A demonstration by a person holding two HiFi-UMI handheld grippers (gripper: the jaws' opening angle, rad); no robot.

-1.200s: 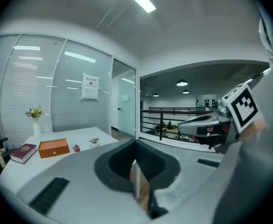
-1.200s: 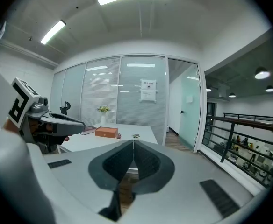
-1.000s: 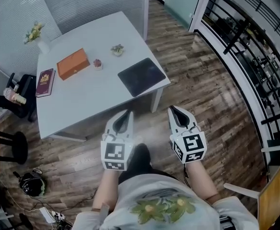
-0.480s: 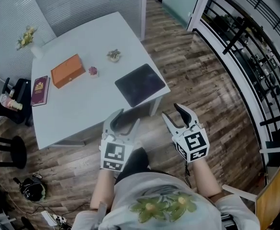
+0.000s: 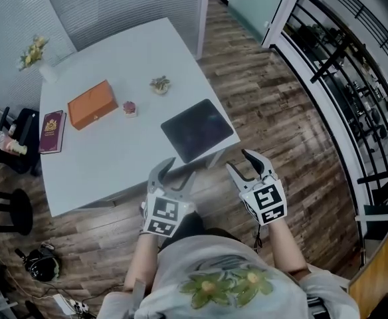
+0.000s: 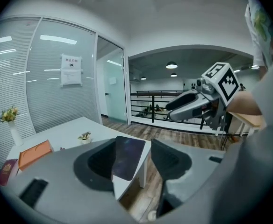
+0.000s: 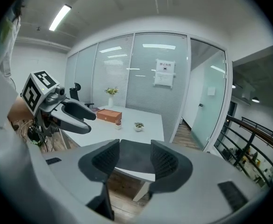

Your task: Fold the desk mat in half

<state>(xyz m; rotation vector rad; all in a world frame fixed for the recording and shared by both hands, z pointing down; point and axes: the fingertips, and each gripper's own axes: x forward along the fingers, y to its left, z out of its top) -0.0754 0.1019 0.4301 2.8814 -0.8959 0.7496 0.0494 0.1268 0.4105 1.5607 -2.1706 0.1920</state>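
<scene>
A dark desk mat (image 5: 196, 129) lies flat and unfolded at the near right corner of the white table (image 5: 121, 148). Both grippers hover over the wooden floor just short of that corner, apart from the mat. My left gripper (image 5: 179, 169) is open and holds nothing. My right gripper (image 5: 240, 161) stands open and empty beside it. The left gripper view shows the mat (image 6: 129, 155) beyond the spread jaws, with the right gripper (image 6: 192, 104) at upper right. In the right gripper view the mat (image 7: 132, 155) lies ahead between the jaws.
On the table stand an orange box (image 5: 92, 104), a dark red book (image 5: 52, 131), a small potted plant (image 5: 159, 84), a little pink item (image 5: 130, 107) and a flower vase (image 5: 38, 55). A black railing (image 5: 340, 65) runs on the right. A stool (image 5: 8, 211) stands at left.
Both grippers went from shut to open. They have moved a little closer to the table's near corner, and the head view has shifted slightly.
</scene>
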